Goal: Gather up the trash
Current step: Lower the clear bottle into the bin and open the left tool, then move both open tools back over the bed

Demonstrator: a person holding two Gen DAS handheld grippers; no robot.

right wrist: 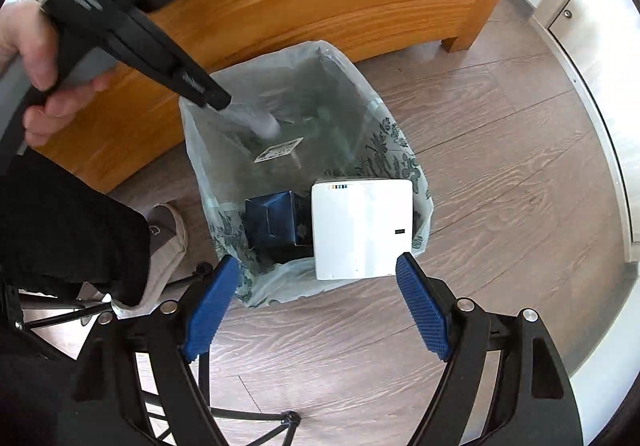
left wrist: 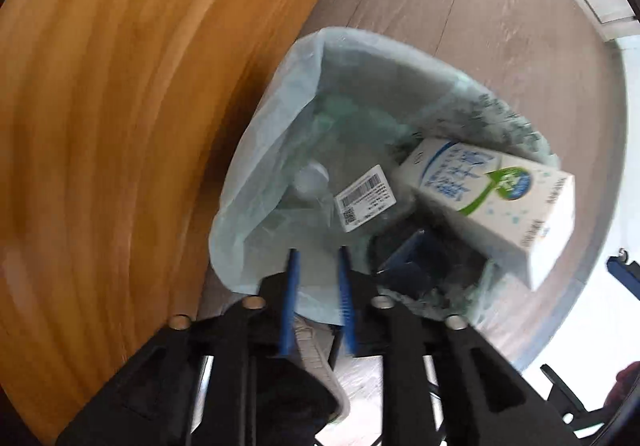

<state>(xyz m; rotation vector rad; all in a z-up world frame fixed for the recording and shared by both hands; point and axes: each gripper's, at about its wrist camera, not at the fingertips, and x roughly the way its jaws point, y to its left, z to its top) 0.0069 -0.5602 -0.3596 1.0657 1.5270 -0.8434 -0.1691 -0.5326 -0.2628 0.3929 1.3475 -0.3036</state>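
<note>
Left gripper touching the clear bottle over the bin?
Cannot tell. In the right wrist view the blurred bottle runs up to the left gripper tips; the clear body hides any gap.

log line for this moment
left gripper: open over bin | bottle: in bin | carton: in bin | right gripper: open, empty

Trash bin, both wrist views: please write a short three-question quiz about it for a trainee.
1. True or false: the right gripper holds the white carton.
2. What lies beside that carton in the lined bin? A) dark blue box B) red cup C) banana peel
3. What colour is the cap of the clear bottle?

Key: 1 false; 2 A; 3 white.
</note>
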